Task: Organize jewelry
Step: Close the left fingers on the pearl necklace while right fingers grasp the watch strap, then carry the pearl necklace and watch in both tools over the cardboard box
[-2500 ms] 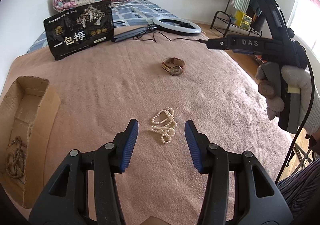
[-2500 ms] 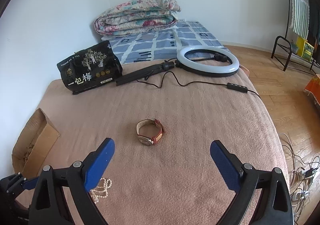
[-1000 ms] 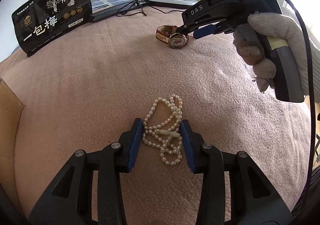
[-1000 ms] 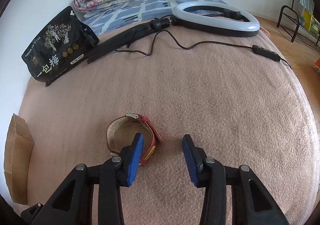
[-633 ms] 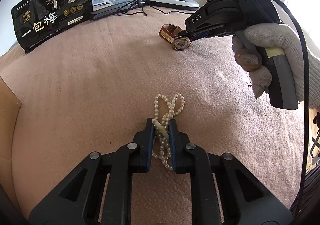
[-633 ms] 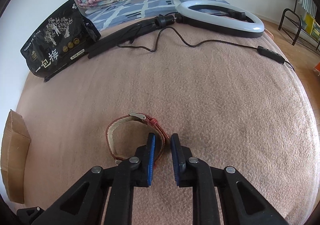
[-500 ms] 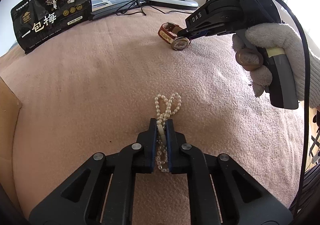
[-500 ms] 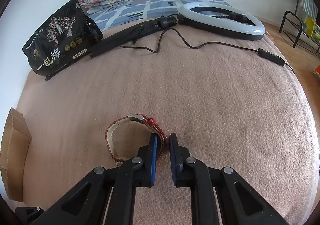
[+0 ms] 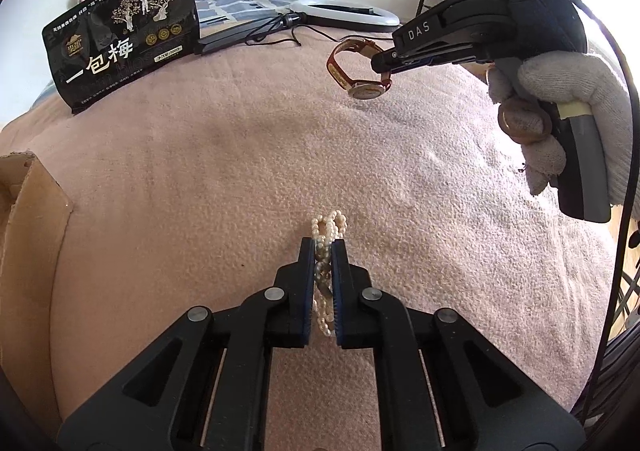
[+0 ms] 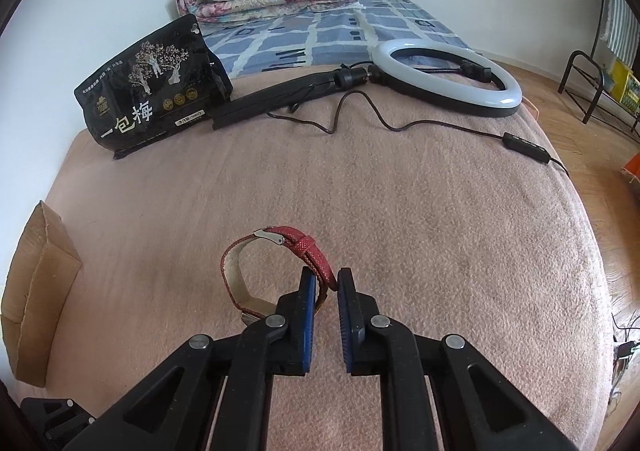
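Left hand-held gripper [image 9: 323,251] clenches the pearl necklace [image 9: 328,227] on the bed [image 9: 200,171]; at one o'clock, the right hand-held gripper [image 10: 323,283] grasps the red-strapped watch [image 10: 276,259].

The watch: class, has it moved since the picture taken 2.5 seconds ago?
Yes. The watch has risen off the blanket, pinched by the right gripper, and now hangs level with the ring light.

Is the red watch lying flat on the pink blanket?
No, the right tongs pinch the watch by its strap and hold it above the blanket.
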`<state>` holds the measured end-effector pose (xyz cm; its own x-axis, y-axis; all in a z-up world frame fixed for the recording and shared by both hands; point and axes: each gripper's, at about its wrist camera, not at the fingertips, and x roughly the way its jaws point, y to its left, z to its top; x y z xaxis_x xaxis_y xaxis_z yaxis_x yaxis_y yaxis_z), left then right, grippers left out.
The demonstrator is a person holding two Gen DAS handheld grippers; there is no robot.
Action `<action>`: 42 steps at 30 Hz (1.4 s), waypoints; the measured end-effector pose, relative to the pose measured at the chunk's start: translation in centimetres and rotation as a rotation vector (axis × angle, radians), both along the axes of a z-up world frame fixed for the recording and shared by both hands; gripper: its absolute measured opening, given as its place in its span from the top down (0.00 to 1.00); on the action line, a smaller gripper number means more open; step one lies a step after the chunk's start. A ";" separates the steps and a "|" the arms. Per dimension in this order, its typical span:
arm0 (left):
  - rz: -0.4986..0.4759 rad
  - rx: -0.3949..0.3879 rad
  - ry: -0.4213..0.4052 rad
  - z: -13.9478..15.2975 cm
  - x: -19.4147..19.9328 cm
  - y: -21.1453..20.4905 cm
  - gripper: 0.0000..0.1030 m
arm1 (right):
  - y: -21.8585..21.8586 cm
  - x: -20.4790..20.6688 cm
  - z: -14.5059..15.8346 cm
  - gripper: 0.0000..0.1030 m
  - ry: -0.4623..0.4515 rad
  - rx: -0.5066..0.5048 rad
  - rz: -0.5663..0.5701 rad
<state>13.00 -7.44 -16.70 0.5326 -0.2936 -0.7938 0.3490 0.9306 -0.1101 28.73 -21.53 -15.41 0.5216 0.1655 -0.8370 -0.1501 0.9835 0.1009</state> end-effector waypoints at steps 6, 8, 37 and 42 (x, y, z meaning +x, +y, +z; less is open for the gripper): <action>0.014 -0.009 -0.021 1.5 -1.0 0.8 0.95 | 0.3 -1.6 1.2 0.92 -0.018 -0.017 0.016; 0.020 -0.013 -0.027 1.9 -1.3 1.0 0.95 | 0.6 -2.3 1.7 0.92 -0.027 -0.024 0.024; 0.130 -0.081 -0.155 10.0 -7.3 7.2 0.95 | 4.8 -9.9 8.2 0.92 -0.120 0.015 0.098; 0.172 -0.088 -0.182 11.3 -8.0 9.5 0.95 | 6.7 -10.8 8.9 0.92 -0.130 0.021 0.132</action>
<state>4.99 2.06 -5.36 0.7125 -0.2502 -0.6556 0.2083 0.9676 -0.1429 17.89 -14.86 -6.51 0.5977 0.2559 -0.7598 -0.2906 0.9524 0.0922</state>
